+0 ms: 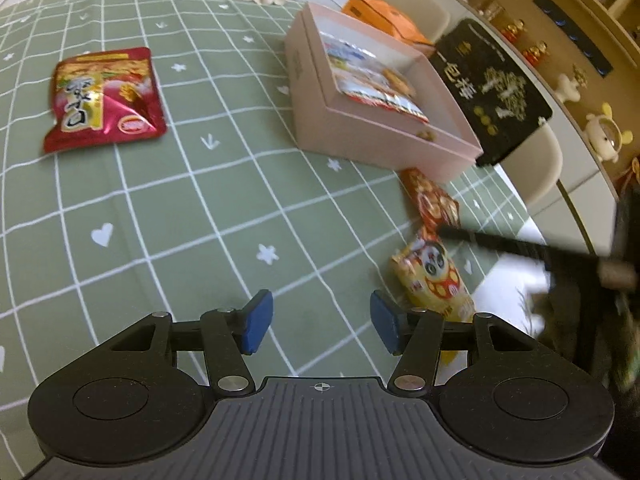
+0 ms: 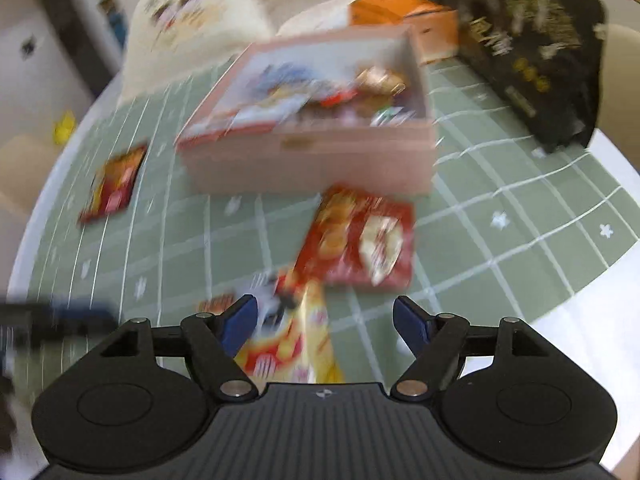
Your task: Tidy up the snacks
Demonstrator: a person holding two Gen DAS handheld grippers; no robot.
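Three glossy snack packets [image 1: 105, 100] outside an apparently part-filled pink box [image 1: 376, 136].

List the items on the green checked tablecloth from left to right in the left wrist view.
Crinkled red foil snack packet → open pink cardboard box → yellow panda-print snack packet. The red packet beside the box overlaps in position, so it is left out.

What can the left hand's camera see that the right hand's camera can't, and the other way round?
Only the left camera shows the shelf figurines and the blurred right gripper arm. Only the right camera shows a yellow object off the table and snacks filling the far end of the pink box. Both show that box, the red packet lying apart, the yellow panda packet, the red cracker packet and the black bag.
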